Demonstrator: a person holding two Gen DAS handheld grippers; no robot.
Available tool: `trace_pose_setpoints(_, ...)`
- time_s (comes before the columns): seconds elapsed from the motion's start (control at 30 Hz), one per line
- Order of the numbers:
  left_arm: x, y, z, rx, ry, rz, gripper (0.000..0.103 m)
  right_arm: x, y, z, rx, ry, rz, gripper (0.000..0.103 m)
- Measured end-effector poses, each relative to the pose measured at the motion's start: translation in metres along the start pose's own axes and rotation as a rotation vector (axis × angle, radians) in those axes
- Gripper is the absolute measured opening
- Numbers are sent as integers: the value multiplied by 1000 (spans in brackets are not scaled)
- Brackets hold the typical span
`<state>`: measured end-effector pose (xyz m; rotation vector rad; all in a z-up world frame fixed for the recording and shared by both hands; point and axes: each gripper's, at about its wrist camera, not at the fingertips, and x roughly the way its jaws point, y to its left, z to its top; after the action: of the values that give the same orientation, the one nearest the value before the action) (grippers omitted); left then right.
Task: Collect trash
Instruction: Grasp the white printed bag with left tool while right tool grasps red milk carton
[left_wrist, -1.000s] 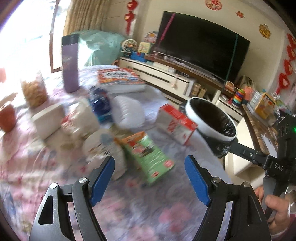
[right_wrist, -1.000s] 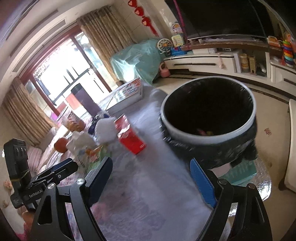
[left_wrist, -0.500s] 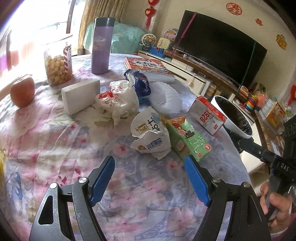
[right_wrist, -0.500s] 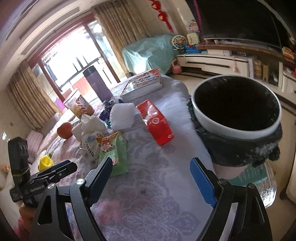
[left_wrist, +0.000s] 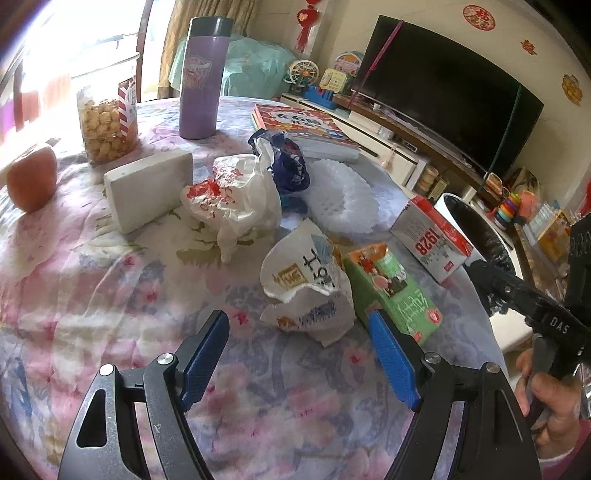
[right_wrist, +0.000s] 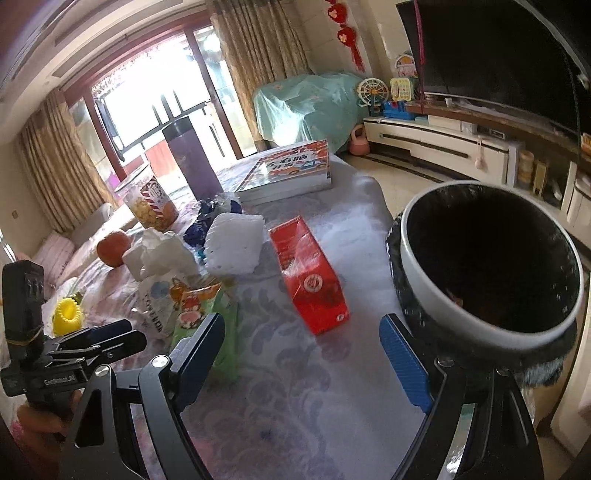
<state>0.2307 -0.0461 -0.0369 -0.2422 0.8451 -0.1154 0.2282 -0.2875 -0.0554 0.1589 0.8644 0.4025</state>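
My left gripper (left_wrist: 298, 357) stands wide open over the flowered tablecloth (left_wrist: 110, 314), nothing between its ribbed blue pads. Just beyond the jaws lies a crumpled white paper bag (left_wrist: 308, 286), with a flat green carton (left_wrist: 393, 291) touching its right side. My right gripper (right_wrist: 303, 356) is likewise spread and empty above bare cloth. Ahead of it lies a glossy red box (right_wrist: 310, 280); off the table's rounded edge, by the right jaw, stands the round white-rimmed bin (right_wrist: 491, 266), black-lined. Farther on, a soft plastic bag (left_wrist: 236, 195) and white foam netting (left_wrist: 341, 197).
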Motion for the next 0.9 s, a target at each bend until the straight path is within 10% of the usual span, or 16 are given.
trace_pose_setpoints(0.13, 17, -2, 3, 12, 11, 5, 74, 18, 2, 9, -30, 17, -12, 87)
trace_pose_setpoints(0.27, 34, -1, 3, 11, 47, -41, 40, 37, 5, 14, -59, 53, -29, 86)
trace_pose_setpoints(0.33, 32, -3, 4, 27, 32, -47, 34, 43, 6, 14, -61, 68, -31, 72)
trace_pose_setpoints(0.4, 28, -6, 4, 47, 15, -31, 31, 46, 4, 13, -53, 89, -36, 33)
trace_pose_setpoints(0.9, -9, -15, -2, 61, -29, -100, 30, -9, -11, -4, 39, 10, -17, 32)
